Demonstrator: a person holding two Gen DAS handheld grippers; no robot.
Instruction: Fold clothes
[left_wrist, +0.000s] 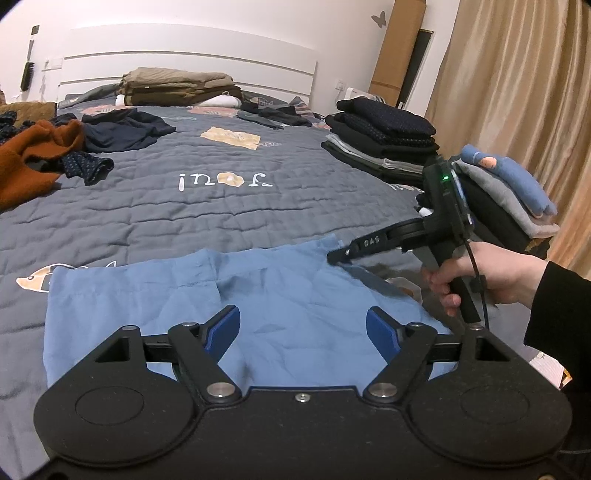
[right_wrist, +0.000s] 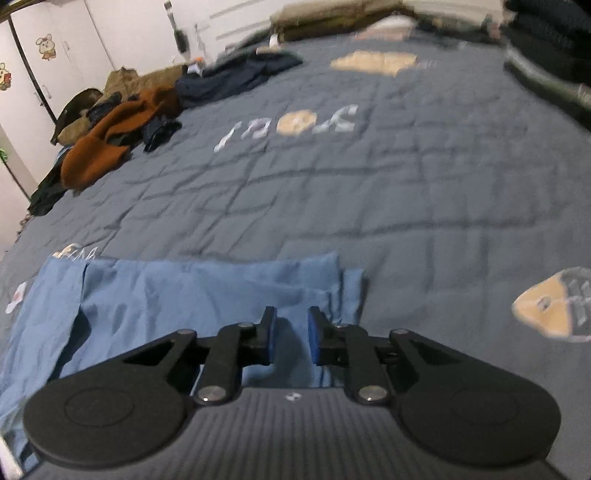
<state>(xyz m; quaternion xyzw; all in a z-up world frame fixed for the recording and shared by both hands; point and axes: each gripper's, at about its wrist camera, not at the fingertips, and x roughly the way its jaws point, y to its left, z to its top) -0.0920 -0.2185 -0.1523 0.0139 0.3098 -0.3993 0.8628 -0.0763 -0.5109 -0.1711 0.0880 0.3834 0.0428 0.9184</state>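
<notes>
Directly beneath both parted claws (left_wrist: 303, 328) (right_wrist: 291, 334), blue garment (left_wrist: 184, 291).

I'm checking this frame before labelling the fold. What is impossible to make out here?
- Near edge of the blue garment: hidden under the left gripper body in the left wrist view.
- Folded stacks at the far right: smeared by motion blur and cut off by the edge in the right wrist view.
- Whether the right gripper touches the cloth: its fingers overlap the corner, contact unclear.
</notes>
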